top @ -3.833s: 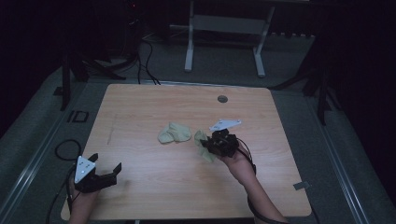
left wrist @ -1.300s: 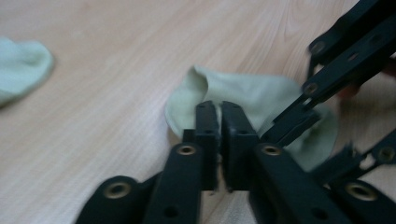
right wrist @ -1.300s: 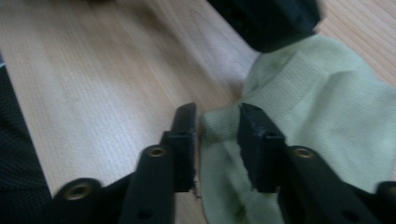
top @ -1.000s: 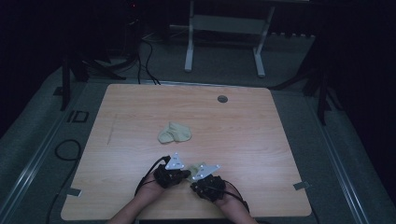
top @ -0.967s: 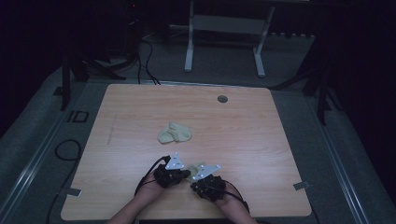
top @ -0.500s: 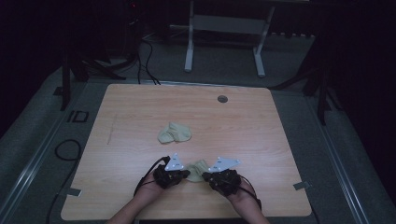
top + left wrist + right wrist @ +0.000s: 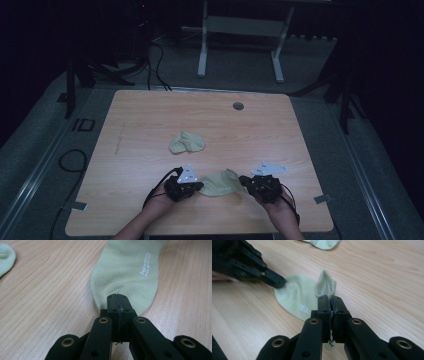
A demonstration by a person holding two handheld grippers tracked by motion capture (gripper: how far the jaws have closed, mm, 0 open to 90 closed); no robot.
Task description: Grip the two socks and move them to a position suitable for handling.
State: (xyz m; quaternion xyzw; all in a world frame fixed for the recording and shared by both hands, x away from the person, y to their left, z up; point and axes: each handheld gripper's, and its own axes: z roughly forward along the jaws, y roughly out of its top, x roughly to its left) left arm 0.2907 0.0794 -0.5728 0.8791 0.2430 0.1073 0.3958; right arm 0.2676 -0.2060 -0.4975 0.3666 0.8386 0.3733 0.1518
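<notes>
A pale green sock [image 7: 220,183] lies stretched between both grippers near the table's front edge. My left gripper [image 7: 199,186] is shut on its left end; in the left gripper view the sock [image 7: 126,275] runs away from the closed jaws [image 7: 117,299] and shows small white printed letters. My right gripper [image 7: 243,180] is shut on the sock's right end, where the cloth [image 7: 325,286] bunches up in a fold just past the jaws [image 7: 330,300]. The left gripper [image 7: 277,281] also appears in the right gripper view, pinching the far end. A second pale green sock [image 7: 186,142] lies crumpled mid-table.
The wooden table [image 7: 150,120] has a round grommet hole [image 7: 238,106] near its far edge. Cables [image 7: 70,160] trail on the grey floor at the left. A white metal stand [image 7: 240,30] stands beyond the table.
My right gripper has moved to the right, away from the left one, and the sock is now drawn out flatter between them. The left gripper has stayed about where it was.
</notes>
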